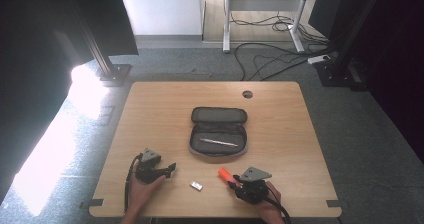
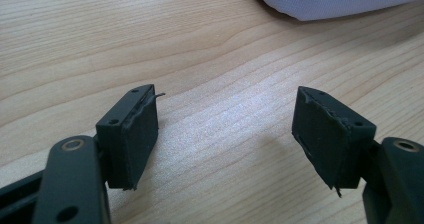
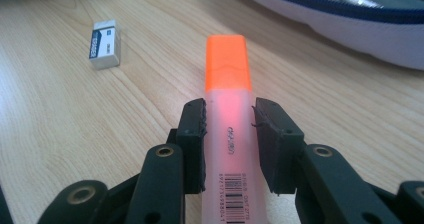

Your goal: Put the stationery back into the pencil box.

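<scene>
An orange highlighter [image 3: 228, 84] lies flat on the wooden table [image 1: 280, 134], near the front edge right of centre [image 1: 224, 174]. My right gripper [image 3: 230, 119] is shut on its translucent barrel, one pad on each side, with the orange cap sticking out beyond the jaws; in the high view it sits at the front right [image 1: 234, 183]. My left gripper [image 2: 225, 129] stands open over bare wood with nothing between its pads, and in the high view it rests at the front left [image 1: 170, 170].
An open grey pencil case [image 1: 192, 134] with a silver pen [image 1: 219, 142] inside lies at the table's centre; its pale edge shows in both gripper views [image 2: 330, 1] [image 3: 350, 29]. A small white eraser [image 1: 196, 186] [image 3: 105, 43] lies between the grippers. A cable hole [image 1: 247, 94] is at the back.
</scene>
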### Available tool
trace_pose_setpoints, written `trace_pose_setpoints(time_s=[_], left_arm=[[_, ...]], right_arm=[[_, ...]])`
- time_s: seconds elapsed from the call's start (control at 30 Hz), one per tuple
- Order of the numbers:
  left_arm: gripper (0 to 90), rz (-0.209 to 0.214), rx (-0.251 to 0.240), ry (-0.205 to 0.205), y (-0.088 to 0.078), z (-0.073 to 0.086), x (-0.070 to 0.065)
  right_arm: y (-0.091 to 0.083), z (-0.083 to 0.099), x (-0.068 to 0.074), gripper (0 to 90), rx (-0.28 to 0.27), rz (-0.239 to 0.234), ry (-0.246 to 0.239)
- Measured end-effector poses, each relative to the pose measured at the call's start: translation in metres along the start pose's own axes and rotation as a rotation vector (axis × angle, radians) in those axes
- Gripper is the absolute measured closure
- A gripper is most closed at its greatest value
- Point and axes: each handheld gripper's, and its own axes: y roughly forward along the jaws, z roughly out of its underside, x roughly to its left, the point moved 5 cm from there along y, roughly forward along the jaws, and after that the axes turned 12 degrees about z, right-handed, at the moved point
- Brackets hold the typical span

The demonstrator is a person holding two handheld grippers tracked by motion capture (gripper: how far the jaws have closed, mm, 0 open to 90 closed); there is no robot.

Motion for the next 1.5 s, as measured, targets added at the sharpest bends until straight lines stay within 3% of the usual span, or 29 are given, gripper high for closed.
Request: trace_pose_setpoints(time_s=[0.63,1.5], left_arm=[[27.1,0.005,-0.002,-0.004,0.000,0.000,0.000],[27.1,0.000,0.002,0.001,0.000,0.000,0.001]], right_arm=[[-0.009,-0.006,-0.012,65.7,-0.042,-0.007,0.057],[-0.010,-0.013,-0.016,65.7,-0.062,-0.019,0.074]])
